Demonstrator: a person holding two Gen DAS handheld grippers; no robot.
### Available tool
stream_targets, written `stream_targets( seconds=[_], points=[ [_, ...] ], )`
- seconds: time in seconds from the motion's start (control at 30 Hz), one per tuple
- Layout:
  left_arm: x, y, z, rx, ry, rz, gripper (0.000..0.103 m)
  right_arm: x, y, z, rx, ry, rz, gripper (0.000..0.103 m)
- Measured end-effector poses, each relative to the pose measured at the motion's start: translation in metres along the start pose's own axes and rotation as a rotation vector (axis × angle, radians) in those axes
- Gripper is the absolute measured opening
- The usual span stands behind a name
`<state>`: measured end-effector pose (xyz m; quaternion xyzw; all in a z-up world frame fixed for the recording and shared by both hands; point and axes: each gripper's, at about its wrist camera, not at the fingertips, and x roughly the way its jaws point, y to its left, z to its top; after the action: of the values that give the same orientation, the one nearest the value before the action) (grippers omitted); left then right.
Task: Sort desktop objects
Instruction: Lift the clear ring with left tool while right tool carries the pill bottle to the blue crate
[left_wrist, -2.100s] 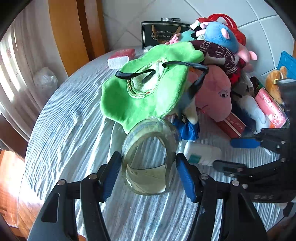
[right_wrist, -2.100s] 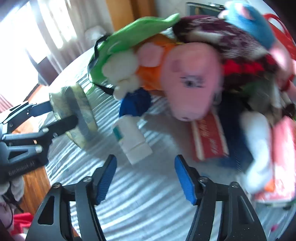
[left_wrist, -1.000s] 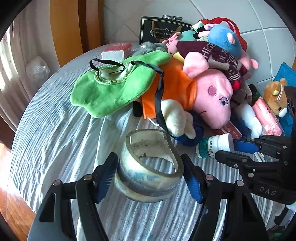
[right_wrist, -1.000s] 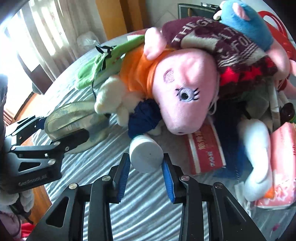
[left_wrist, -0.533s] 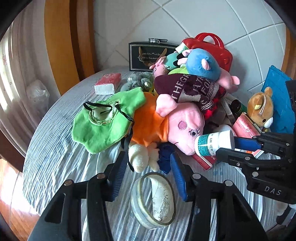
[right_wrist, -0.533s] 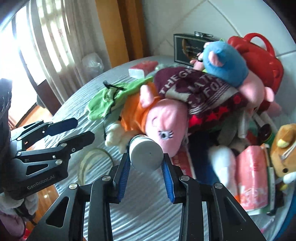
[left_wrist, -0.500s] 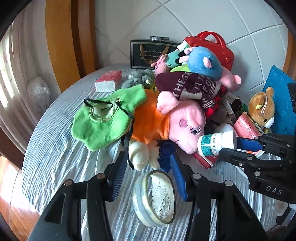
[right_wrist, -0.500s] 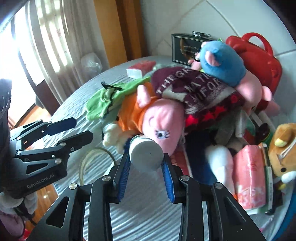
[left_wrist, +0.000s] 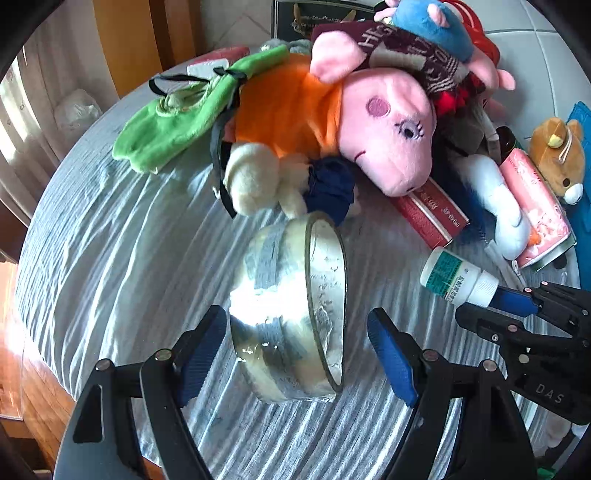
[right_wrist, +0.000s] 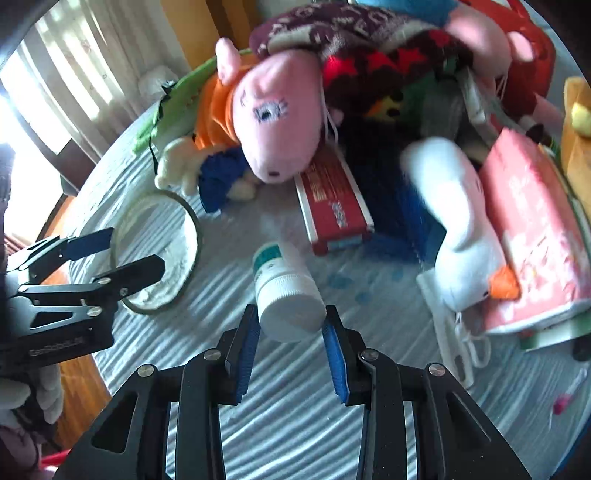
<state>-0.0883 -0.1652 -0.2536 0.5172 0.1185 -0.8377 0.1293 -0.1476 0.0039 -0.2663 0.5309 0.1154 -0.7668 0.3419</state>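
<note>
Sorting is barely getting going: right gripper is clamping the white bottle just over the table, left gripper is sitting wide open around the tape roll, while the plush pile is lying unsorted

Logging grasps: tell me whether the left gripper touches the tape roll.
Apart. The left wrist view shows cloth between both fingers of the left gripper and the tape roll.

A wide roll of clear tape stands on its edge on the striped tablecloth, tilted. A small white bottle with a green-printed label lies horizontal, cap end clamped.
</note>
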Motion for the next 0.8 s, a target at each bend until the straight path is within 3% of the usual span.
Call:
stream_targets(
  seconds=[0.1, 0.13, 0.33, 0.4, 0.47, 0.8],
  points=[
    [-0.002, 0.006, -0.003, -0.018, -0.007, -0.009, 0.046, 0.008, -0.001, 0.0, -0.002, 0.01, 0.003, 0.035],
    [-0.004, 0.008, -0.003, -0.018, -0.011, -0.006, 0.045, 0.011, -0.001, 0.001, 0.0, 0.012, 0.004, 0.035],
    [-0.023, 0.007, 0.0, 0.019, -0.067, 0.022, 0.043, 0.02, 0.001, 0.012, -0.015, -0.002, 0.017, 0.044],
    [-0.027, 0.004, 0.002, 0.027, -0.078, 0.024, 0.043, 0.025, 0.003, 0.016, -0.025, 0.008, 0.017, 0.035],
    [-0.032, 0.002, 0.004, 0.034, -0.092, 0.024, 0.043, 0.022, 0.008, 0.019, -0.043, -0.004, -0.013, 0.035],
    [-0.087, -0.035, 0.044, 0.117, -0.276, 0.005, 0.042, -0.077, 0.013, 0.04, -0.053, -0.231, -0.029, 0.034]
  ],
)
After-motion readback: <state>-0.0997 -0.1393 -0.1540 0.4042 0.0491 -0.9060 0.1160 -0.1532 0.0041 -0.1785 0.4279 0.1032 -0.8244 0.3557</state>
